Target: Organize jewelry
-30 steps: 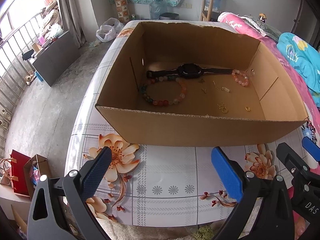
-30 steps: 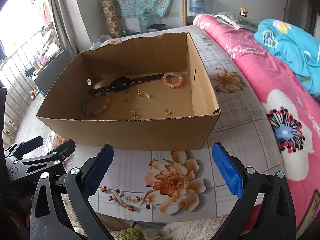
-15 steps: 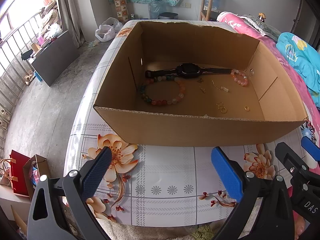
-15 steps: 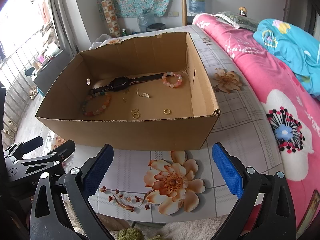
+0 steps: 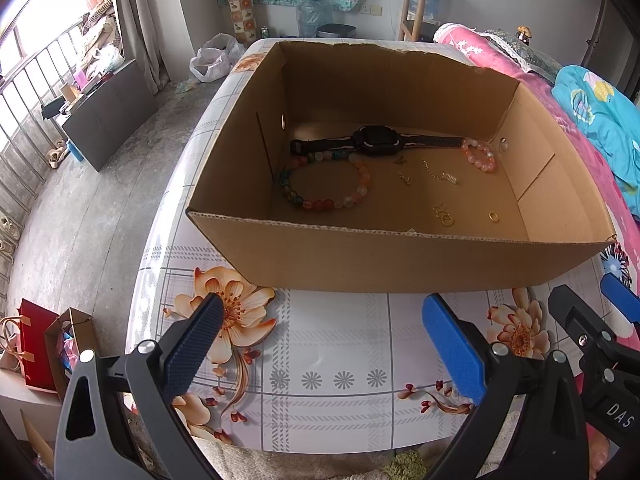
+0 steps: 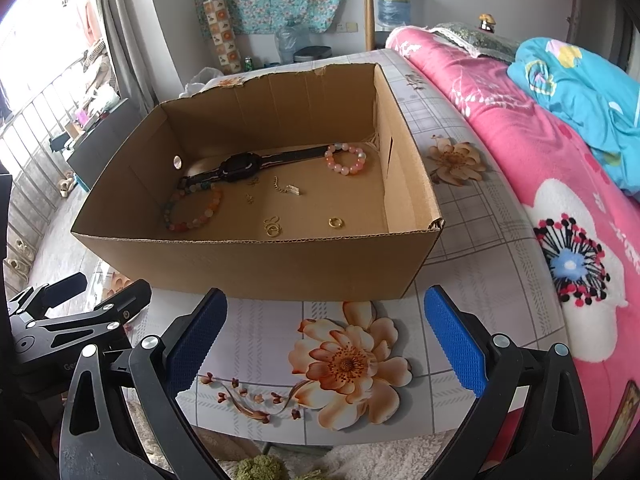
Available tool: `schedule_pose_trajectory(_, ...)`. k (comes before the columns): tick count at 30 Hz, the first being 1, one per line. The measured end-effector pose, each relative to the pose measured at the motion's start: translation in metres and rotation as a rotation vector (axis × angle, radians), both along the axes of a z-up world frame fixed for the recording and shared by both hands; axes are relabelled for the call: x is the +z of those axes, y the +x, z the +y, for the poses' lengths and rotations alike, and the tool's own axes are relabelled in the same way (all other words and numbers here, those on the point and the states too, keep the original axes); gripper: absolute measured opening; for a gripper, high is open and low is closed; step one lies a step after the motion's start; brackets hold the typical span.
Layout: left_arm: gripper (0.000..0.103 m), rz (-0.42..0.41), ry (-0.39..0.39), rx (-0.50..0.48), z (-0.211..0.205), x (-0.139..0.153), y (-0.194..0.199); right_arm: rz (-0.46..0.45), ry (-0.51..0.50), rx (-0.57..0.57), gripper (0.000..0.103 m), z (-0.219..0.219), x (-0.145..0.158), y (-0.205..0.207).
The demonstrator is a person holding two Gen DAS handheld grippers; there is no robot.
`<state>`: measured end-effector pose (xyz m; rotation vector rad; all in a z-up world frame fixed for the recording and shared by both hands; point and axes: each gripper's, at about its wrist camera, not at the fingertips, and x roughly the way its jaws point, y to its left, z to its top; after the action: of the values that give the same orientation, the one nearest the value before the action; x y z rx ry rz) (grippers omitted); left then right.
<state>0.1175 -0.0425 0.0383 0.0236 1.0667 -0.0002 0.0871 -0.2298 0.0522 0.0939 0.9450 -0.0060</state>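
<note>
An open cardboard box [image 5: 400, 260] [image 6: 256, 264] stands on the flowered table. On its floor lie a black watch [image 5: 376, 145] [image 6: 240, 168], a large multicoloured bead bracelet [image 5: 320, 200] [image 6: 192, 216], a small pink bead bracelet [image 5: 478, 156] [image 6: 346, 158], a short gold chain [image 5: 440, 174] [image 6: 286, 188], gold rings [image 5: 444, 216] [image 6: 272, 227] and a single gold ring [image 5: 494, 216] [image 6: 335, 222]. My left gripper [image 5: 320, 344] and my right gripper [image 6: 324, 340] are both open and empty, above the table in front of the box.
The table [image 5: 332, 360] ends at its left edge, with floor below. A pink bed [image 6: 540, 184] with a blue blanket [image 6: 580, 92] runs along the right. A red bag [image 5: 32, 344] sits on the floor at lower left.
Both grippers have shifted very slightly; the box and jewelry lie as before. Both stay open.
</note>
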Motion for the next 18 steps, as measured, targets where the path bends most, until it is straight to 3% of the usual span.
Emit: schedule_pose_trajectory(18, 0.097, 0.002, -0.002, 0.001, -0.0013, 0.0006, 0.0003, 0.0, 0.003, -0.006, 0.095, 0.0032, -0.0025, -0.0021)
